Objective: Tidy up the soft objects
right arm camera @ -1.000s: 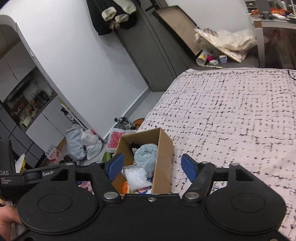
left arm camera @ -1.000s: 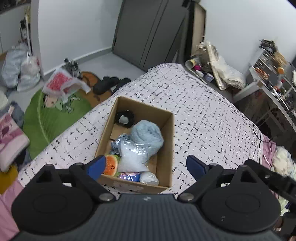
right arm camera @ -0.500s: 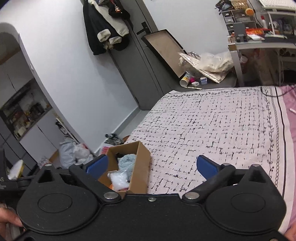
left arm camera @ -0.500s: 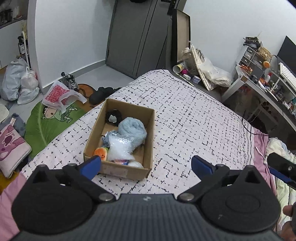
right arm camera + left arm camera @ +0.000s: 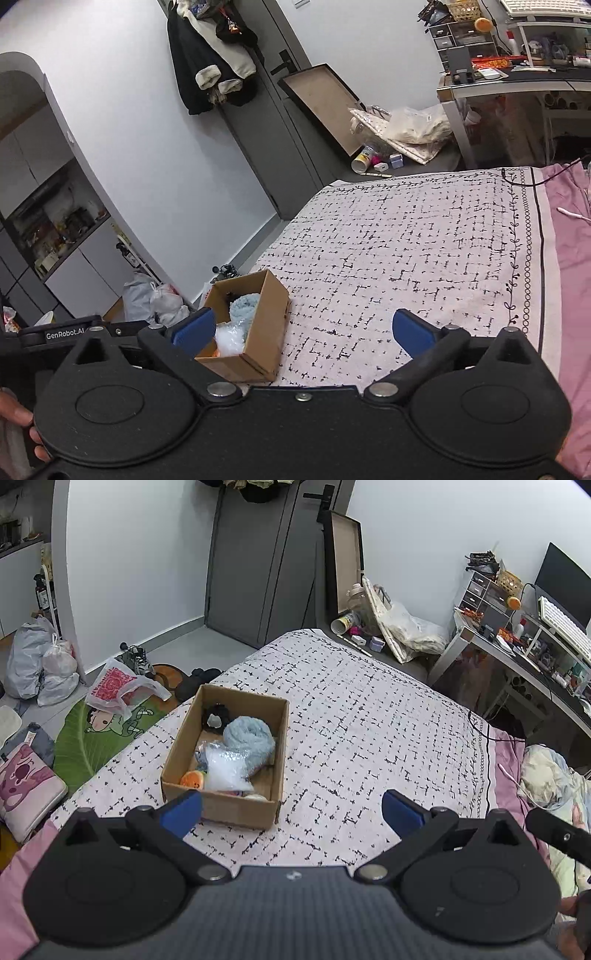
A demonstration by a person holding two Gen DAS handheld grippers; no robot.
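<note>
A brown cardboard box [image 5: 280, 738] sits on the patterned bedspread [image 5: 369, 731] near the bed's left edge. Inside lie a rolled light-blue cloth [image 5: 249, 734], a clear plastic bag [image 5: 227, 771], a black item [image 5: 215, 716] and an orange plush [image 5: 192, 779]. My left gripper [image 5: 291, 810] is open and empty, held above and behind the box. My right gripper [image 5: 303, 330] is open and empty, right of the box [image 5: 266, 328], which shows the blue cloth [image 5: 243, 308] and the bag [image 5: 231, 338].
The floor left of the bed holds a green mat [image 5: 99, 738], plastic bags [image 5: 40, 664], shoes [image 5: 201, 674] and a pink cushion [image 5: 26, 786]. A cluttered desk [image 5: 524, 650] stands at the right. A grey door [image 5: 266, 561] is beyond the bed. Crumpled bedding [image 5: 550, 775] lies at the right.
Both grippers have pulled back and up from the box, so it looks smaller and farther. The right gripper's jaws have opened wider. The box contents have not moved.
</note>
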